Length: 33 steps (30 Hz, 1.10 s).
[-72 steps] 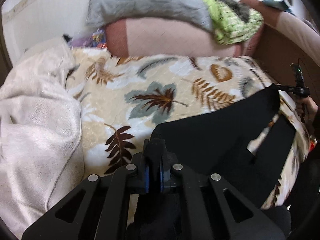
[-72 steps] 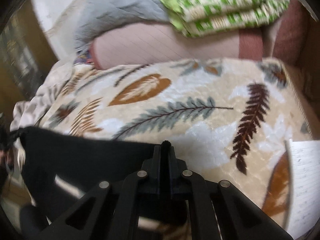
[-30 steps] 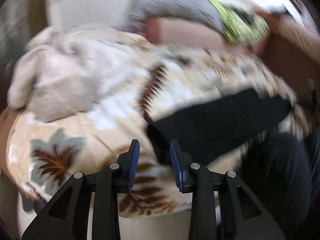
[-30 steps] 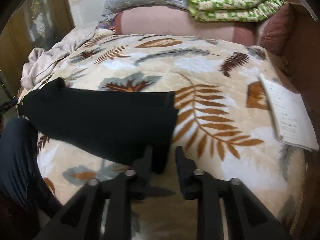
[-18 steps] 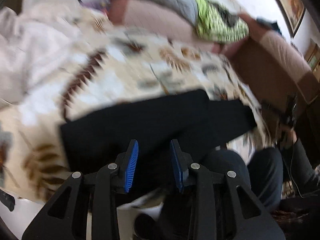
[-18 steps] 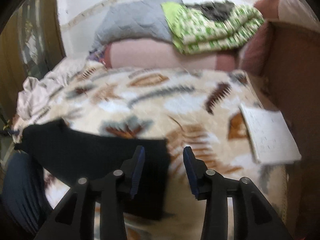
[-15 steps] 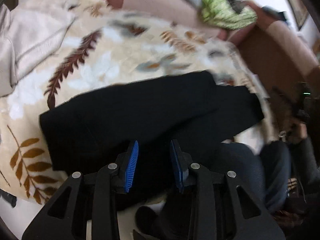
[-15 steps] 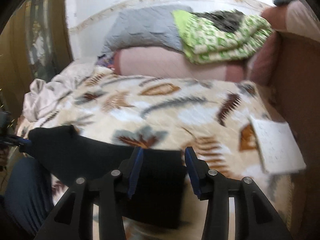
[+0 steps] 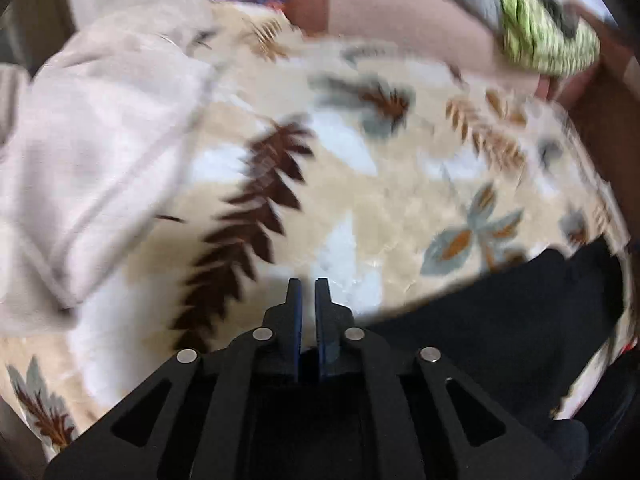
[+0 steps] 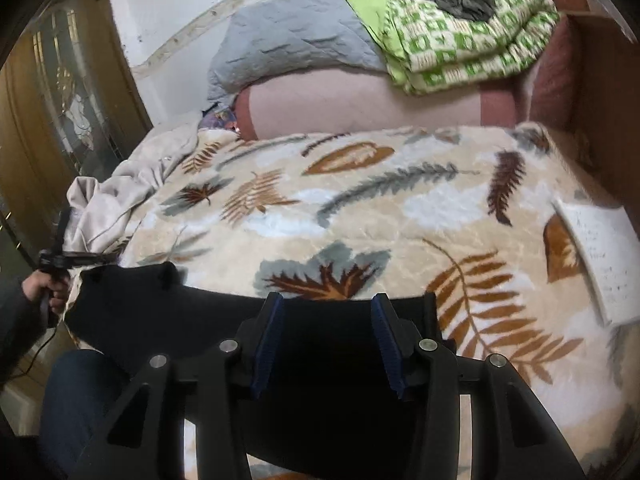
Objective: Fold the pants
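Black pants (image 10: 168, 316) lie flat across the near edge of the bed, on a leaf-print blanket (image 10: 360, 208). In the right wrist view they run as a long band from the near left, where their end sits beside the left gripper (image 10: 86, 257), to the near centre, where the cloth ends in a straight edge just right of the right gripper (image 10: 326, 312).

Right gripper: jaws stand wide, held over the right-hand end of the pants with dark cloth showing between the blue-padded fingers (image 10: 270, 332). No cloth is pinched.

Left gripper (image 9: 308, 290): jaws stand narrow, a thin gap between the pads. Nothing can be seen between the tips, which lie over the blanket. The pants (image 9: 520, 320) occupy the near right of this view and pass under the gripper body (the left wrist picture is motion-blurred, so contact with the cloth cannot be told).

Other items noted: a crumpled pale sheet (image 10: 120, 196) at the far left of the bed; a grey quilt (image 10: 288, 48) and a green checked quilt (image 10: 468, 36) stacked on a pink bolster (image 10: 360, 108) at the far end; an open notebook (image 10: 600, 248) lying on the blanket at the right edge.
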Available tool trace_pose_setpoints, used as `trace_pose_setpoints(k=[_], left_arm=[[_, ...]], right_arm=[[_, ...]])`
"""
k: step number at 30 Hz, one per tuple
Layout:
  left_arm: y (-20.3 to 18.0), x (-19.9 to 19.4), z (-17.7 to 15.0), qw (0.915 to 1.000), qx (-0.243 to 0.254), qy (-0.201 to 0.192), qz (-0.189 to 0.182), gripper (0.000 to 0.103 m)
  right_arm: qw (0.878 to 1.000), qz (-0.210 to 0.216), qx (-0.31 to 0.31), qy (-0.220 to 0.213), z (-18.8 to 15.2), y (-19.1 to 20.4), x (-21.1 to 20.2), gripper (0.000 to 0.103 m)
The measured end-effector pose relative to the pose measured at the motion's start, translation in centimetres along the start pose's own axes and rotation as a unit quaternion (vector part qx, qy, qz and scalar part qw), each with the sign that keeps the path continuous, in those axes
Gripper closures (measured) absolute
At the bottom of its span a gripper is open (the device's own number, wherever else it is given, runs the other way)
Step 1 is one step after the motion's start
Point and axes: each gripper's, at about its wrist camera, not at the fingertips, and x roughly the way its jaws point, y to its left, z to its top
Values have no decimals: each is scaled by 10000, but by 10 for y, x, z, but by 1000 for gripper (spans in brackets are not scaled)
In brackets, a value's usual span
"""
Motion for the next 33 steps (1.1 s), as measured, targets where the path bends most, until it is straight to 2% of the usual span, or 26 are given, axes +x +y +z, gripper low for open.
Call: trace_pose_setpoints(k=[3,5,6,8,10,11,12,14,15,16,18,20,22,25,27,28,30,31,32,33], left_arm=[[15,-47,-15,9989,-123,-444,-65,74],[15,-72,-36,9977,-161,-576,-303,73],[10,-80,-50,9965,-216,-564,-578,73],[-9,-87,-78,9935,-172,-484,-1019,73],[-28,-80,-108,9913,-156,-328,-1267,73],[-34,-73,-115,9925,-143,-240,-1189,73],[-38,-57,-119,9956,-86,-100,-930,73],[-32,-29,-114,9981,-150,47,-590,82],[-26,-24,-104,9978,-230,-124,-610,87],[-22,-18,-91,9985,-293,-157,-443,95],[-19,-5,-70,9993,-287,-140,-202,100],[-19,10,-52,9998,-159,-68,-33,101],[-21,19,-37,9998,-176,-14,-23,101],[-18,24,-29,9997,-228,-37,-97,101],[-15,24,-33,9994,-291,-93,-182,101],[-14,25,-33,9993,-278,-154,-213,101],[-12,23,-37,9990,-247,-249,-283,101],[-10,21,-39,9986,-272,-302,-346,101],[-8,21,-39,9980,-333,-336,-414,101],[-4,18,-41,9970,-444,-377,-512,101]], right_arm=[[9999,-11,-97,23,-2,3,-1,57],[9999,-5,-161,-38,-2,7,-4,57],[9998,-14,-180,-53,-2,8,-4,57],[9998,-7,-198,-45,-2,10,-3,57],[9997,-23,-240,-27,-2,13,-2,57],[9996,-38,-284,-19,-2,15,-1,57],[9994,-55,-341,-1,-2,17,-1,57],[9990,-93,-437,63,-3,20,2,57],[9988,-115,-469,87,-3,21,3,57],[9985,-144,-510,101,-3,23,3,57],[9982,-151,-569,98,-4,25,3,57],[9979,-133,-630,113,-4,29,4,56],[9987,198,-469,41,-1,33,3,54],[9926,1168,-296,172,16,63,14,47],[9780,1992,-346,518,28,103,34,44],[9652,2466,-410,772,32,132,49,44],[9441,3027,-559,1179,33,176,73,44],[9328,3233,-683,1441,32,199,87,46],[9263,3256,-898,1672,28,223,103,45],[9264,3082,-1125,1848,23,243,120,45]])
